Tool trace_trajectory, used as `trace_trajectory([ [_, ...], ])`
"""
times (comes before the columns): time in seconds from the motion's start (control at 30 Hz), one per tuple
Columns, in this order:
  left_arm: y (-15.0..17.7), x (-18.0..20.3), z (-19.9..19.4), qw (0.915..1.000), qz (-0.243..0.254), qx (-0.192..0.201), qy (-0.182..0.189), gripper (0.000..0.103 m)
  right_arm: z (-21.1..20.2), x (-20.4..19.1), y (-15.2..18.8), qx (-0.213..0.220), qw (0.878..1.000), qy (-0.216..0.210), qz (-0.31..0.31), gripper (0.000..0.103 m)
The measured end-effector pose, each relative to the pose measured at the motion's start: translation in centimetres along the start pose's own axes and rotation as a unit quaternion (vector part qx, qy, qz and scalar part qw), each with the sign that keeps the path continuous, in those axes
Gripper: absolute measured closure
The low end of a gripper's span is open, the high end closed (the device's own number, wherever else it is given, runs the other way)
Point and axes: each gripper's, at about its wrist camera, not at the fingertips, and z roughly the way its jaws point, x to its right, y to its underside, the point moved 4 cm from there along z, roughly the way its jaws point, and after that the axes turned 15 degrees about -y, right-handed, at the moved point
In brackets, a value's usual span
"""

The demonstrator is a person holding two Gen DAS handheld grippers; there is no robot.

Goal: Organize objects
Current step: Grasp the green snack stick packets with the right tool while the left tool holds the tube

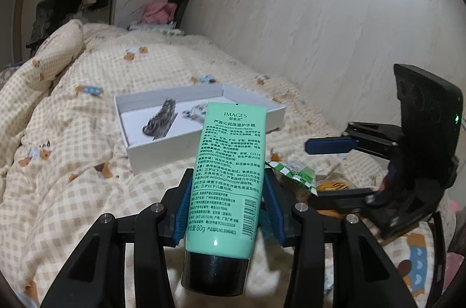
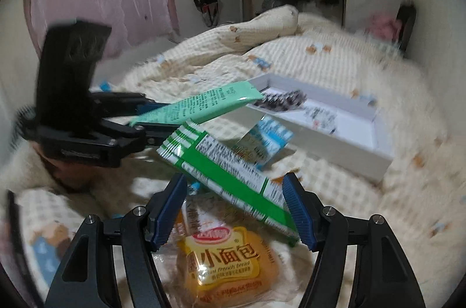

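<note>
I'm holding the left tool [image 1: 227, 209] clamped on a green hand cream tube [image 1: 230, 162], pads pressing both sides of its lower body, black cap [image 1: 214, 273] nearest the camera, crimped end pointing far toward the white box [image 1: 151, 153]. The box is lying on the bed quilt [image 1: 72, 191], already holding a dark hair claw clip [image 1: 161, 118] and some small bits I can't make out.

Right tool [image 2: 236, 209] is carrying a green-and-white snack packet [image 2: 233, 174] that's slanting across the jaw gap. Its near-right end is sitting against the right pad [image 2: 297, 209]; the left pad looks clear of it, but the pic is blurry, so I can't tell if it's really pinched.

Risks, imo: the tube is slick and tapering, and it's being gripped low, so it could be sliding or tipping out w/ any jolt. The packet is looking barely caught at one end and may be dropping onto the mini french bread bag [image 2: 227, 258] lying right under the right tool. Both tools are working close together, w/ the tube's far end just above the packet in the right view, so they could be knocking each other on the way to the box.

Box is sitting beyond both tools, far-right in the right view.
</note>
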Motion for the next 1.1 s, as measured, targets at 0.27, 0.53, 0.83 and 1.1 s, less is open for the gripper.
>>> trace_trajectory([
  [0.27,-0.2,1.0,-1.7,0.9984,0.026,0.042,0.030,0.054,0.5,2.1,0.1,-0.010,0.999,0.032,0.035,0.047],
  [0.53,-0.1,0.6,-1.8,0.9986,0.019,0.039,0.030,0.054,-0.3,6.7,1.1,0.013,0.988,0.007,0.153,0.065],
  [0.83,0.2,1.2,-1.9,0.9989,0.021,0.033,0.027,0.054,-0.6,8.7,2.5,0.033,0.974,-0.031,0.221,0.078],
  [1.1,0.1,1.1,-1.5,0.9993,0.016,0.027,0.020,0.054,-2.4,10.3,3.5,0.086,0.956,-0.064,0.272,0.090],
])
